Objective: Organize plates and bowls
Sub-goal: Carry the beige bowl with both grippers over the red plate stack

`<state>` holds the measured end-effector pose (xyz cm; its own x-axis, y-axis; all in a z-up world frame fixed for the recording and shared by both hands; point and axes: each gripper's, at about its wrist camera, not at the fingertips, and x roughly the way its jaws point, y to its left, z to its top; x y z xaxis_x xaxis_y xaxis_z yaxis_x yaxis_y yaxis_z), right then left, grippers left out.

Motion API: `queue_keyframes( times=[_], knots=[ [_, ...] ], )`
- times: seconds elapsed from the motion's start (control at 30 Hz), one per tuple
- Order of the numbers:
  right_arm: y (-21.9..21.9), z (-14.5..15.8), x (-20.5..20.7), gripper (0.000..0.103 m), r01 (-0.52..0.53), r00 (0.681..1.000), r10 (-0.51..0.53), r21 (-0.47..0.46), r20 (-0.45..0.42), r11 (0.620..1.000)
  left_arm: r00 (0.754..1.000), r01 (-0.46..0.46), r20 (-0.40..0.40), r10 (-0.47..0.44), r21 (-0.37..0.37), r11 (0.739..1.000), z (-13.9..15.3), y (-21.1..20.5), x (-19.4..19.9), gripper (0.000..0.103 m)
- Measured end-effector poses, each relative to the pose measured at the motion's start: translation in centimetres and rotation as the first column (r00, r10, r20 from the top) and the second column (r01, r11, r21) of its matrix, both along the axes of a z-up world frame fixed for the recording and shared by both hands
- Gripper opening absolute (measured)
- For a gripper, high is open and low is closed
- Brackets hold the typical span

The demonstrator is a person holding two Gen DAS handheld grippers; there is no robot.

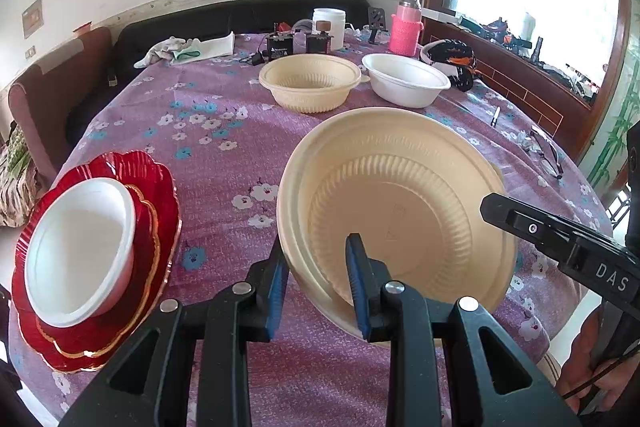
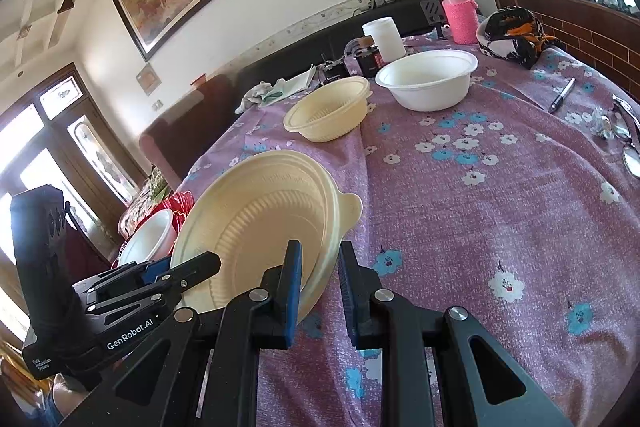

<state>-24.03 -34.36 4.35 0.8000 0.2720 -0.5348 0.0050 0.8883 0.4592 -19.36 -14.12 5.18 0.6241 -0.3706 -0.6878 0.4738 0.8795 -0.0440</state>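
Step in hand: I judge I am moving the tilted beige bowl (image 1: 400,223), lifted on edge over the worktop (image 1: 224,155), toward a stack; which stack I cannot tell.
Left hand-held gripper (image 1: 318,285): clenched on the near rim of that bowl, one blue pad inside the wall and one outside.
Right hand-held gripper (image 2: 318,291): its pads straddle the bowl's opposite rim, beside the small tab. The jaws look narrow, but I cannot tell whether they press or only bracket it.
Where the rest sits: a white bowl (image 1: 80,251) is nested on the red scalloped plates (image 1: 156,187) at my left. A second beige bowl (image 1: 310,81) and another white bowl (image 1: 406,79) stand side by side farther back, near each other.
Next move calls for: probably one gripper letting go so the other can level the bowl and lower it into its beige match. The thin rim could flex or slip.
Left view only: the whole red plate stack and the glasses (image 1: 546,153) near the far edge.
Right view only: the bowl's tab (image 2: 352,205), the pen (image 2: 562,95), and my left tool's body.
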Motion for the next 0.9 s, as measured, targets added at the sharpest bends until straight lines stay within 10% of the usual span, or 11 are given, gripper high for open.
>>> queue_keyframes(
  times=[0.9],
  knots=[
    [11.8,5.9,8.2,0.021,-0.279,0.959,0.282,0.066,-0.037,0.958,0.96,-0.259,0.068,0.27,-0.14,0.956,5.7,14.9,1.1,0.031]
  ],
)
